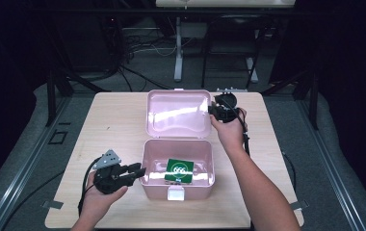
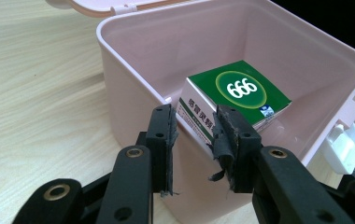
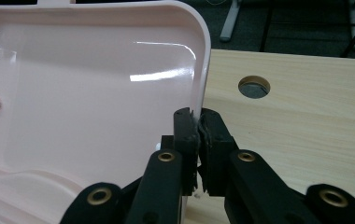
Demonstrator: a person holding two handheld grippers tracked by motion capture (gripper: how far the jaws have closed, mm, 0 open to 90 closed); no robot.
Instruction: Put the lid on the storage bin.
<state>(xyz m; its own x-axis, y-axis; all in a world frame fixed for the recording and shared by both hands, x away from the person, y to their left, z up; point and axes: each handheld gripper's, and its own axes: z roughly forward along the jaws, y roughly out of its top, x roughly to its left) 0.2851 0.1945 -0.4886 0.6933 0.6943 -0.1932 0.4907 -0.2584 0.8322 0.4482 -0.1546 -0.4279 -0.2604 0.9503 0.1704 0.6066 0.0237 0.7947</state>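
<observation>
A pale pink plastic storage box (image 1: 177, 185) stands on the light wooden desk (image 1: 113, 120), a little toward 6 o'clock from the desk's centre. Its hinged pink lid (image 1: 177, 113) stands open at the 12 o'clock side of the box. Inside, on the floor of the box, lies a green cardboard carton printed "666" in a white ring (image 2: 238, 95), resting flat and near the right wall.

The right tool (image 3: 198, 128) is at the 3 o'clock edge of the lid, and its jaws are pressed together on the lid's rim, so it pinches the lid and holds it up. The left tool (image 2: 195, 135) is at the 9 o'clock side of the box, just beside the left wall. Its jaws are spread apart with nothing between them, and they point over the rim toward the carton.

The grip on the lid is only on a thin, glossy edge; I judge it can slip, and then the lid may fall toward the box and strike the left tool. The torn rubber on the left tool's pads (image 2: 224, 140) may also catch badly on the smooth carton. If the left tool pushes the wall, the light box may slide on the desk.
</observation>
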